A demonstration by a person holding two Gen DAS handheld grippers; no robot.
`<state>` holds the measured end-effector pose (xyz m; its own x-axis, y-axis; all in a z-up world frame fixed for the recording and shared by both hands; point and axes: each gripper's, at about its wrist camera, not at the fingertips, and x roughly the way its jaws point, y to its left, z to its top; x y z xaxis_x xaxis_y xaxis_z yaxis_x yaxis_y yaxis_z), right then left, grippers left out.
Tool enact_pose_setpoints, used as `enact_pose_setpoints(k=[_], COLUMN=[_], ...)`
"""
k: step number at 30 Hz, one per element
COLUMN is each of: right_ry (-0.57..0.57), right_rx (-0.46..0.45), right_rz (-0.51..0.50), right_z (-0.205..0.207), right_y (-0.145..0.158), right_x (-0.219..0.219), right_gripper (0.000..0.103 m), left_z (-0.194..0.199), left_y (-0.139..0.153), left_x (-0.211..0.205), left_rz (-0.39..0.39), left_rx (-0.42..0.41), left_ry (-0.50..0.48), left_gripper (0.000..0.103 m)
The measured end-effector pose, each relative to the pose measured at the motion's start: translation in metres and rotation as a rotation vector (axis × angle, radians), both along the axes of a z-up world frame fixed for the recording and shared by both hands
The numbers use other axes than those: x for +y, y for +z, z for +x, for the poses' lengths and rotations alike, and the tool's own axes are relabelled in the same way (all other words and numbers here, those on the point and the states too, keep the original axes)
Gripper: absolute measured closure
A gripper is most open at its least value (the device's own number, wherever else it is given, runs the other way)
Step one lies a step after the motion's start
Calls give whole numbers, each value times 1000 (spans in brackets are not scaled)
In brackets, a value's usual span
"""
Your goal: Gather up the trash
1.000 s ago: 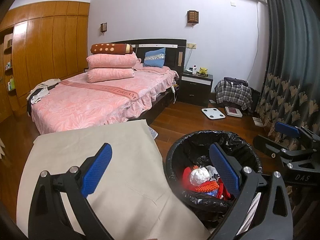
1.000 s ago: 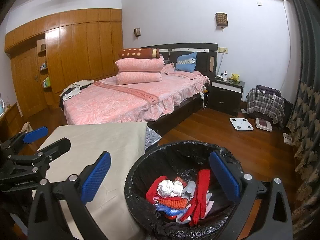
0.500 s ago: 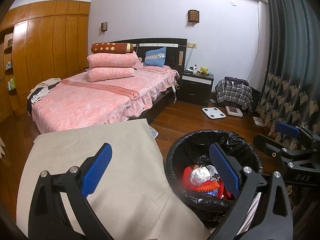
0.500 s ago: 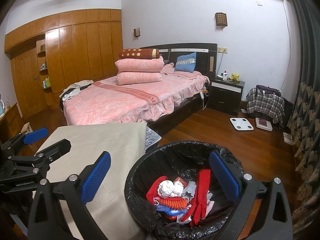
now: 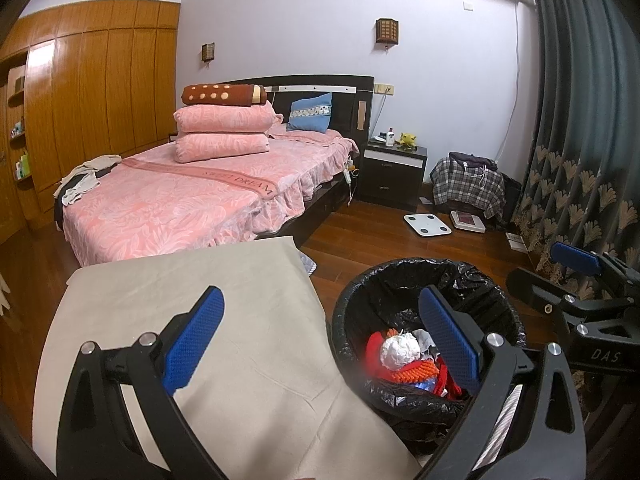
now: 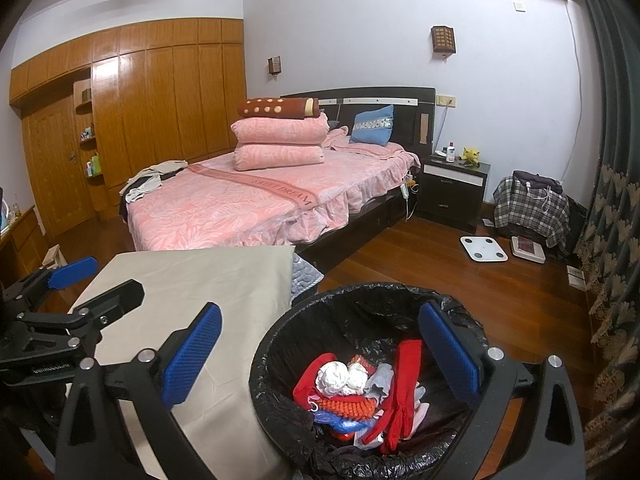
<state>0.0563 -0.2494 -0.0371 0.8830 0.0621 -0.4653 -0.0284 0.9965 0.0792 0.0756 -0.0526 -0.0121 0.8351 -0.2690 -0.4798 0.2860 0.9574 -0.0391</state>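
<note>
A black-lined trash bin (image 6: 360,304) stands on the floor beside a beige-covered table (image 6: 208,280). It holds crumpled white paper (image 6: 340,376), a red glove (image 6: 404,392), an orange knit piece (image 6: 348,404) and other scraps. My right gripper (image 6: 320,352) is open and empty, above the bin's near rim. My left gripper (image 5: 320,336) is open and empty, above the table's right edge, beside the bin (image 5: 400,276). The paper ball (image 5: 398,352) shows there too. Each gripper appears at the edge of the other's view.
A pink bed (image 6: 256,208) lies behind the table. A dark nightstand (image 6: 456,184), a white scale (image 6: 483,249) and a plaid-covered heap (image 6: 532,204) stand on the wooden floor at the right. A patterned curtain (image 5: 580,184) hangs at the far right. Wooden wardrobes line the left wall.
</note>
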Motion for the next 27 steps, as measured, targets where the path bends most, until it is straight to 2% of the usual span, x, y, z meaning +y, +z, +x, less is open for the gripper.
enact_pose_setpoints(k=[27], right_ry=[1], right_rx=[-2], right_rz=[-3], right_z=[0], right_y=[1], right_x=[2], right_gripper=[6], left_z=[1], left_y=[1], left_x=[1], left_rz=[-2], left_rx=[3], left_ry=[0], left_gripper=[8])
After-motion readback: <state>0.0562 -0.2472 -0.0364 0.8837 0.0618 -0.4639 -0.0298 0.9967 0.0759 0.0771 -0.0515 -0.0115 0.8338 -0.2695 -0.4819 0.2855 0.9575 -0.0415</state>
